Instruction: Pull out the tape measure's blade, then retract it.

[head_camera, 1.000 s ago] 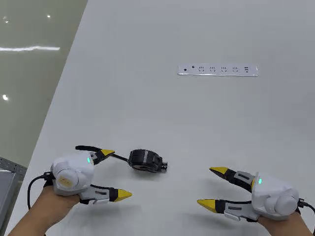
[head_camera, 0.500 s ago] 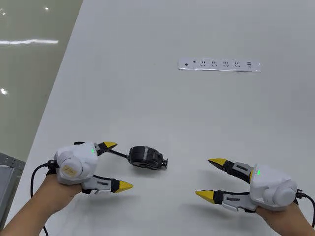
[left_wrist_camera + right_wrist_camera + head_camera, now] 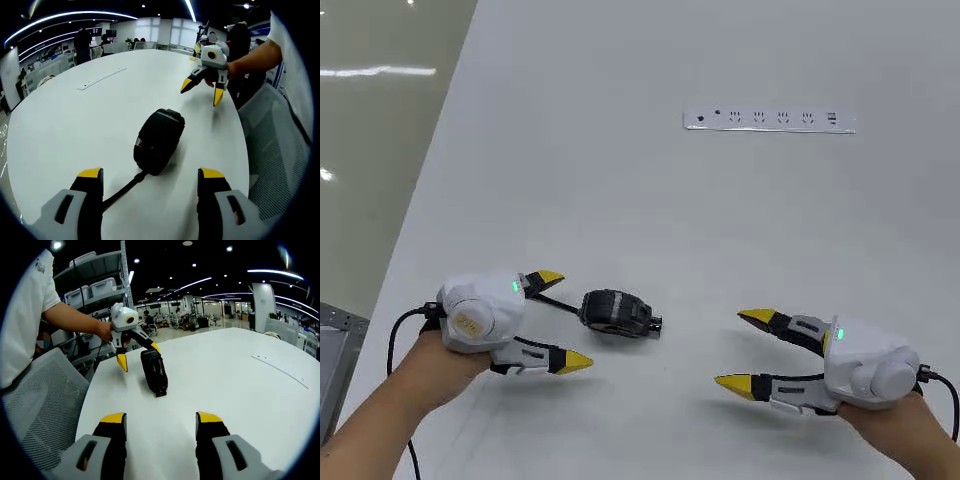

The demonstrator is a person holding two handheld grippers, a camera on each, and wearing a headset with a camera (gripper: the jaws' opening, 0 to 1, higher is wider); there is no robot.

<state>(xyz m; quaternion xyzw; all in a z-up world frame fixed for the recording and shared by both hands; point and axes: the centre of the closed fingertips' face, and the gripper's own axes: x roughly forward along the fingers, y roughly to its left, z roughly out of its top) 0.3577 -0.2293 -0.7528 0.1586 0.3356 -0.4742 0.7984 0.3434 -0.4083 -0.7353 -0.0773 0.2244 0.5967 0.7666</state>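
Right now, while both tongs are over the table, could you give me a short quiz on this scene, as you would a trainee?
1. True or false: the left tongs are shut on the black round-cased tape measure.
2. The long white power strip lies: A) far across the white table, beyond both tongs; B) between the jaws of the right tongs; C) under the tape measure.
3. Which tongs are nearer the tape measure?

Key: 1 false, they stand open, with the tape measure on the table just ahead of their tips. 2 A. 3 the left tongs.
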